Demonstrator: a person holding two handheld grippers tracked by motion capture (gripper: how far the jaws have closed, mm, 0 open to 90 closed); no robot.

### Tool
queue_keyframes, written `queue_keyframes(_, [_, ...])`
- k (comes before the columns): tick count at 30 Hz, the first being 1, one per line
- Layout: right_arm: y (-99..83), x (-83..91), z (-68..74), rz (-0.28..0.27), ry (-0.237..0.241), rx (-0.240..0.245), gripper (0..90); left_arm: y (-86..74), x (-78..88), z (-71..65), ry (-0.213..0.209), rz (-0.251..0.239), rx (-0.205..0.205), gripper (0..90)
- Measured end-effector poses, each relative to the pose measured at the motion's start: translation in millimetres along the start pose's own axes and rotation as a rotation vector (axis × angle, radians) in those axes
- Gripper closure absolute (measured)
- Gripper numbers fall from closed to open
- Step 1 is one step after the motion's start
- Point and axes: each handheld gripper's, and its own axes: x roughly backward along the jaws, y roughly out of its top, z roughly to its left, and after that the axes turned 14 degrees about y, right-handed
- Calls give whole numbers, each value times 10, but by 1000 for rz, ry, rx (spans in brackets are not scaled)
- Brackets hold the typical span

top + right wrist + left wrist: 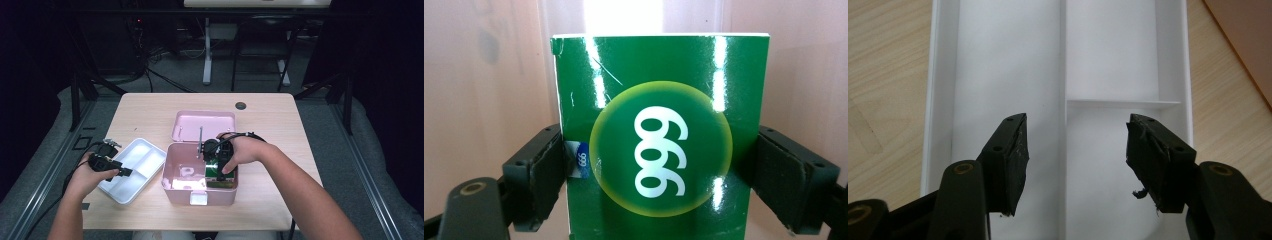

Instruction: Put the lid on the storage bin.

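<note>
Green glossy carton [659, 150] sits clamped in my right gripper [659, 170] inside the pink plastic box [172, 187], not yet moved beside it to the white divided tray [998, 75], where my left gripper [1075, 155] gapes empty.

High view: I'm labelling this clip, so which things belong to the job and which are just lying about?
In the job:
green glossy box
open pink plastic case
white divided plastic tray
right gripper
left gripper

Lying about:
dark round grommet

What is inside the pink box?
Inside the pink box: a green packet gripped by the right gripper, and something pale on the floor. The hand hides the rest.
</note>
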Motion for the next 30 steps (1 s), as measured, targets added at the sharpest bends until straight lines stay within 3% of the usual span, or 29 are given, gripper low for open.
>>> queue_keyframes(5, [-3, -25, -14, 23, -12, -12, 139, -8, -2, 7, -1, -1, -2, 420])
queue_keyframes(7, [-7, -23, -23, 31, -34, -32, 95, -12, -2, 11, 2, 3, 3, 420])
queue_keyframes(12, [-28, 91, 3, -24, -27, -42, 65, -7, 0, 9, 0, -1, 4, 420])
queue_keyframes(23, [-142, 239, 114, -48, -27, -40, 73, -4, -7, 2, 1, 4, -3, 420])
queue_keyframes(30, [-262, 433, 203, -78, -48, -48, 106, -6, -22, -5, 1, 7, -3, 420])
